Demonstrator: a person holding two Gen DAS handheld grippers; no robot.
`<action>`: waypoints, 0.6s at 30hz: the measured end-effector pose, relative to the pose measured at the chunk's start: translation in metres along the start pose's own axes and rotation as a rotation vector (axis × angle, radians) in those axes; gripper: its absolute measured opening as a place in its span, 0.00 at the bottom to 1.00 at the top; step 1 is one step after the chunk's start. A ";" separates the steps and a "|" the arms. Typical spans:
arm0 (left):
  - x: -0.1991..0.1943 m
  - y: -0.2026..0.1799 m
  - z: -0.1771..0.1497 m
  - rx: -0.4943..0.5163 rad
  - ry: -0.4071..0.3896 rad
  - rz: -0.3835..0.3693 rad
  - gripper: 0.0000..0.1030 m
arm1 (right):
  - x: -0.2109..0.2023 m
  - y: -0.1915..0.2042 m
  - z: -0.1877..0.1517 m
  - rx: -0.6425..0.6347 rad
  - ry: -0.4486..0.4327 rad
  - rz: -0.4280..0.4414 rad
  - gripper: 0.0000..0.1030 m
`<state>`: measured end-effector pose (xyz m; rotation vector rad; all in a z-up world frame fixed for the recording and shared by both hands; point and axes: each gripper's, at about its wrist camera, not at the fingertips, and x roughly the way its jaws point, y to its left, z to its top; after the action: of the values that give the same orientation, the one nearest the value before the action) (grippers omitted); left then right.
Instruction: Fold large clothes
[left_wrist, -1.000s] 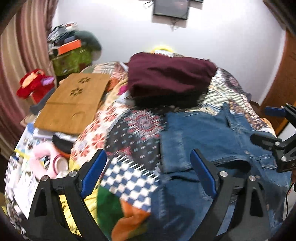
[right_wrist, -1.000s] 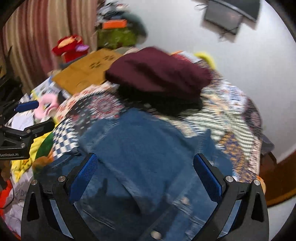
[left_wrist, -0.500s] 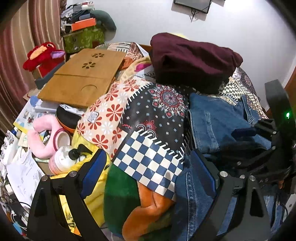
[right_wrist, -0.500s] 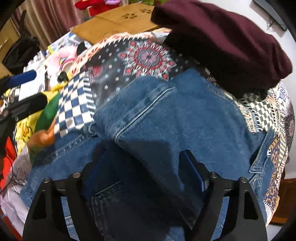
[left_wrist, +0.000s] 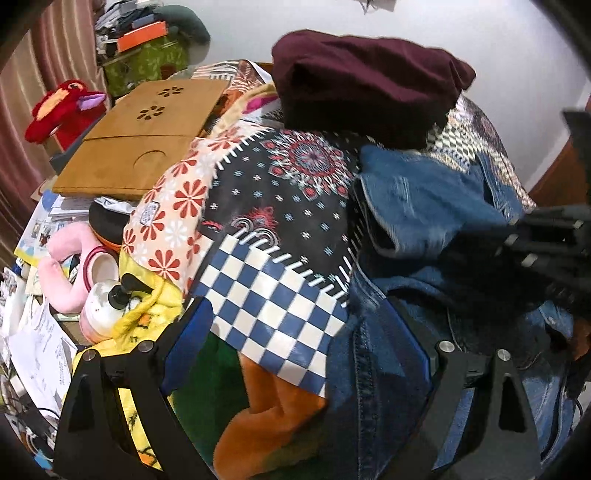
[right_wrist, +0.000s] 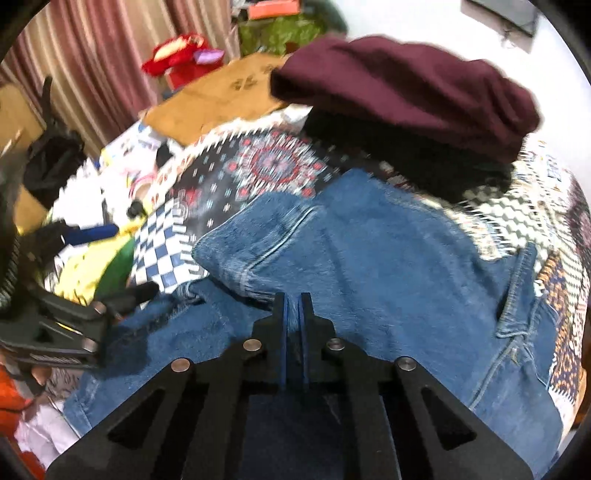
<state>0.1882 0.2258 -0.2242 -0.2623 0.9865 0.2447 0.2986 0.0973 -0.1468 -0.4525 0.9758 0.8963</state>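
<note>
A: Where are the jeans (right_wrist: 369, 258)?

B: On the patchwork quilt (left_wrist: 295, 192), right side of the bed, in front of the folded maroon garment (left_wrist: 362, 81). Blue denim, one layer folded over another, thick rounded fold edge facing left. Waistband and belt loops run down the right side.

A: Right gripper (right_wrist: 294, 302)?

B: Fingers pinched together on a fold of the denim, only a sliver between the blue pads.

A: Left gripper (left_wrist: 306, 332)?

B: Spread wide, holding nothing. It sits over the quilt's checkered patch and the left edge of the jeans.

A: Clutter?

B: Wooden lap tray (left_wrist: 147, 140) and red plush toy (left_wrist: 62, 110), both off to the left.
</note>
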 end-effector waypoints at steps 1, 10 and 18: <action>0.001 -0.003 0.000 0.010 0.002 -0.001 0.89 | -0.011 -0.005 0.002 0.019 -0.033 -0.014 0.04; 0.010 -0.021 0.019 -0.008 0.047 -0.124 0.89 | -0.076 -0.047 -0.018 0.131 -0.169 -0.126 0.04; 0.033 -0.025 0.040 -0.168 0.111 -0.326 0.86 | -0.100 -0.087 -0.070 0.289 -0.151 -0.207 0.61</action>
<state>0.2452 0.2183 -0.2281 -0.5896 1.0174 0.0146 0.3081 -0.0458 -0.1010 -0.2310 0.8848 0.5830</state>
